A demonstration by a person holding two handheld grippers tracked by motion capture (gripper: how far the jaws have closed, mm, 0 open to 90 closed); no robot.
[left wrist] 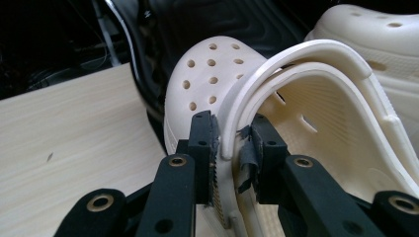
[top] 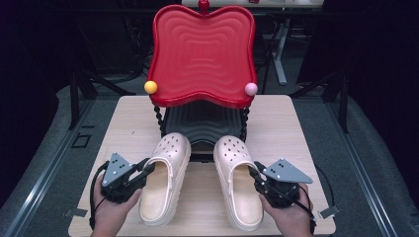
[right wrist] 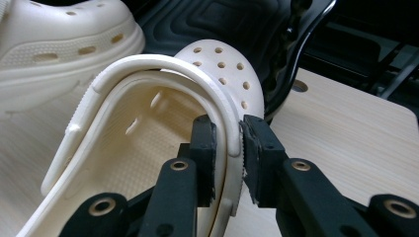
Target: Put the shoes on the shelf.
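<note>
On the pale wooden table point(top: 123, 118) lie two cream perforated clogs side by side, toes pointing toward 12 o'clock and heels toward the person. The left clog point(top: 163, 177) sits at about 7 o'clock of the table's middle, the right clog point(top: 239, 182) at about 5 o'clock, with a strip of bare wood between them. Their toes reach the black lower tier point(top: 202, 126) of a two-tier stand, whose red wavy-rimmed upper tray point(top: 202, 54) stands behind them at 12 o'clock on twisted black posts. A yellow ball point(top: 150, 87) sits at the tray's 8 o'clock corner, a pink ball point(top: 251, 89) at its 4 o'clock corner, and a red knob point(top: 203, 5) at its top edge.

The left claw point(top: 146, 168), carried in the person's left hand point(top: 111, 210), comes in from 9 o'clock of the left clog and holds its outer side wall. In the left gripper view the left claw point(left wrist: 231, 143) is narrow, its jaws pressed on the wall and the folded-forward heel strap point(left wrist: 296, 54).

The right claw point(top: 255, 174), carried in the right hand point(top: 291, 217), meets the right clog from its 3 o'clock side. In the right gripper view the right claw point(right wrist: 228, 143) is likewise narrow, clamped on that clog's outer wall and strap point(right wrist: 148, 64), with the other clog lying at 10 o'clock.
</note>
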